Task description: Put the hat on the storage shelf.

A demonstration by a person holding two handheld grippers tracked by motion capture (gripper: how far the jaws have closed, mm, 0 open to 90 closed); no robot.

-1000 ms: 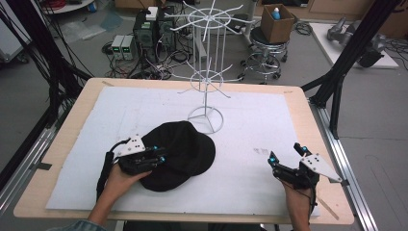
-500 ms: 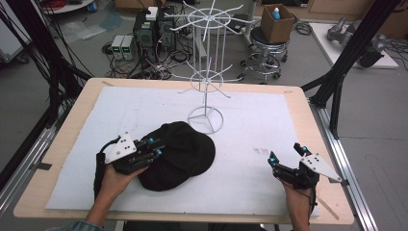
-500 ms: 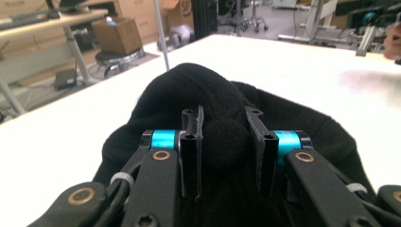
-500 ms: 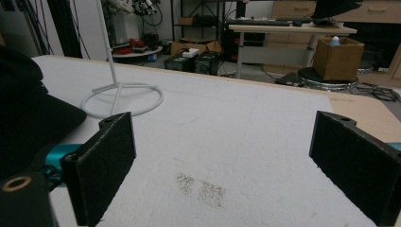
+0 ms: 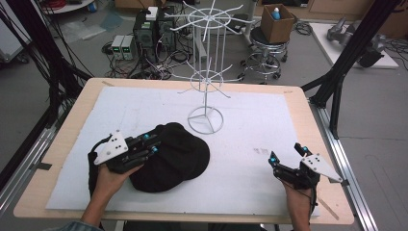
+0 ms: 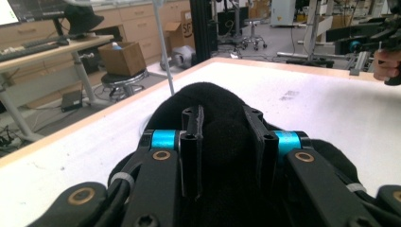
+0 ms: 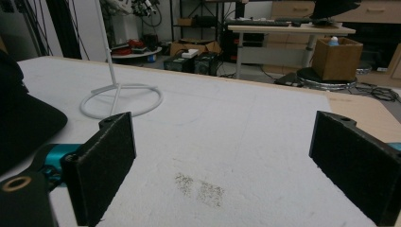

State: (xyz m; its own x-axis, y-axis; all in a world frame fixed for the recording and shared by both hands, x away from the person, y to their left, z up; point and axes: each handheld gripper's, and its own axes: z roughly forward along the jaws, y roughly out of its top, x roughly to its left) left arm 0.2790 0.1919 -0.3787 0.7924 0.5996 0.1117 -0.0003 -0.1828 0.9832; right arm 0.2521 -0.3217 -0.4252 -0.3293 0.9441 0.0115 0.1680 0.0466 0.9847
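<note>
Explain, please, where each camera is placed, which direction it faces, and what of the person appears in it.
High view: above the person's side of the table, looking forward and down; both forearms enter from below, left gripper shut on the black cap, right gripper open.
Left gripper view: on the left gripper, facing across the cap; the other hand shows far right.
Right gripper view: on the right gripper, facing the wire stand.
Shared: cap, white mat and stand.

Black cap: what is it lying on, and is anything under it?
The black cap lies on the white mat, with the left tongs shut on its near edge. Whatever is beneath its crown is covered and cannot be seen.
</note>
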